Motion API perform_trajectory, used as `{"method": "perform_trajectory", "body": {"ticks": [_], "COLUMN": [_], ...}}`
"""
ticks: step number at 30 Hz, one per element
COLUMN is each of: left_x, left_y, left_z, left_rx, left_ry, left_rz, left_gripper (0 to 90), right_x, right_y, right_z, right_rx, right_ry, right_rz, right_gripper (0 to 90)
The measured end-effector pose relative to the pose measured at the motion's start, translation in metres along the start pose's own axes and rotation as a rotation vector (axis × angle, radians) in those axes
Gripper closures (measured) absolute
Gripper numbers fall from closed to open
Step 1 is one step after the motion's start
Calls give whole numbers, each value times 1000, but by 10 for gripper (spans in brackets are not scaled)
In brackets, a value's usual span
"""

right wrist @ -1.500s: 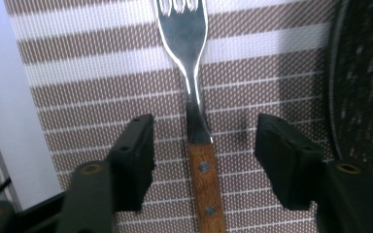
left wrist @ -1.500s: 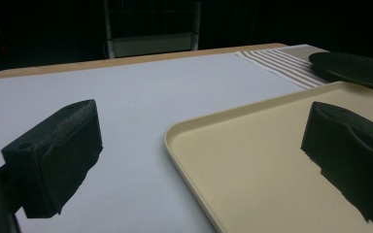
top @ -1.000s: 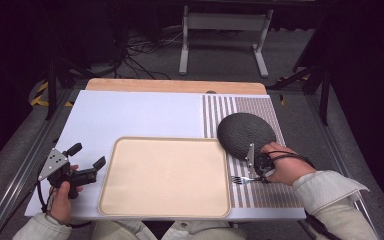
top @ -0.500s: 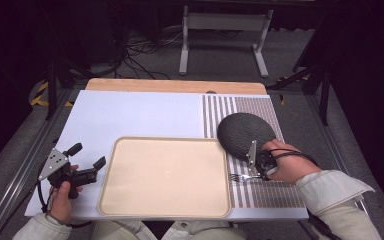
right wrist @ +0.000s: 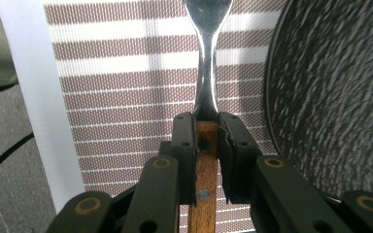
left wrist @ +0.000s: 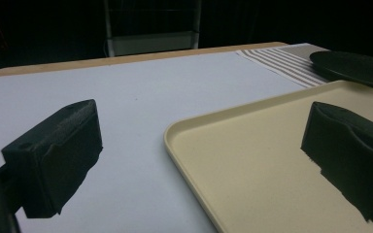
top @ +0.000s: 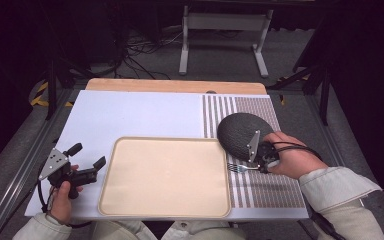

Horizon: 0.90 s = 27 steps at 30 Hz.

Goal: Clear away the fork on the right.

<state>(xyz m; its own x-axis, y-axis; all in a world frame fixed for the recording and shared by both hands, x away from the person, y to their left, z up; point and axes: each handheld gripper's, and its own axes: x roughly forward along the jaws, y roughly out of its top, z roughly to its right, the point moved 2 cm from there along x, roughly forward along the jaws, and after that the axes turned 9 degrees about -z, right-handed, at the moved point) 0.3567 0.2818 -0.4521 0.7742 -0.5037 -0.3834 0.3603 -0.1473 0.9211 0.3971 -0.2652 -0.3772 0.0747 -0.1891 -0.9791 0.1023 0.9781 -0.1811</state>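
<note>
A fork with a wooden handle [right wrist: 206,73] is clamped between the jaws of my right gripper [right wrist: 207,131], its metal tines pointing away over the striped placemat [right wrist: 126,97]. From the high view, the right gripper [top: 260,165] hovers at the near edge of a dark round plate [top: 237,132], with the fork [top: 237,167] sticking out toward the beige tray [top: 165,139]. My left gripper [top: 87,155] rests open just left of the tray. In the left gripper view its jaws [left wrist: 201,155] stand wide apart with nothing between them, straddling the tray's near corner [left wrist: 272,160].
The table has a white mat [top: 140,115] on the left and the brown-striped placemat [top: 260,190] on the right. The dark plate [left wrist: 354,65] lies beyond the tray. A wooden strip [top: 175,86] runs along the far edge, with metal stand legs on the floor behind.
The right gripper has risen a little with the fork, which now sits higher over the striped placemat. The left gripper has stayed where it was.
</note>
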Motion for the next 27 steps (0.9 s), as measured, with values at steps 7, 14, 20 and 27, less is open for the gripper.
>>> {"method": "perform_trajectory", "body": {"ticks": [7,14,20,27], "left_x": [0,0,0,0], "left_y": [0,0,0,0], "left_z": [0,0,0,0], "left_rx": [0,0,0,0], "left_ry": [-1,0,-1,-1], "left_rz": [0,0,0,1], "left_gripper": [17,17,17,17], "right_x": [-14,-25,-29,-44], "right_y": [10,28,41,56], "right_z": [-1,-2,-2,-3], "right_rx": [46,99,168,290], "right_ry": [0,1,31,56], "right_rz": [36,83,123,202], "right_gripper": [776,776,776,776]}}
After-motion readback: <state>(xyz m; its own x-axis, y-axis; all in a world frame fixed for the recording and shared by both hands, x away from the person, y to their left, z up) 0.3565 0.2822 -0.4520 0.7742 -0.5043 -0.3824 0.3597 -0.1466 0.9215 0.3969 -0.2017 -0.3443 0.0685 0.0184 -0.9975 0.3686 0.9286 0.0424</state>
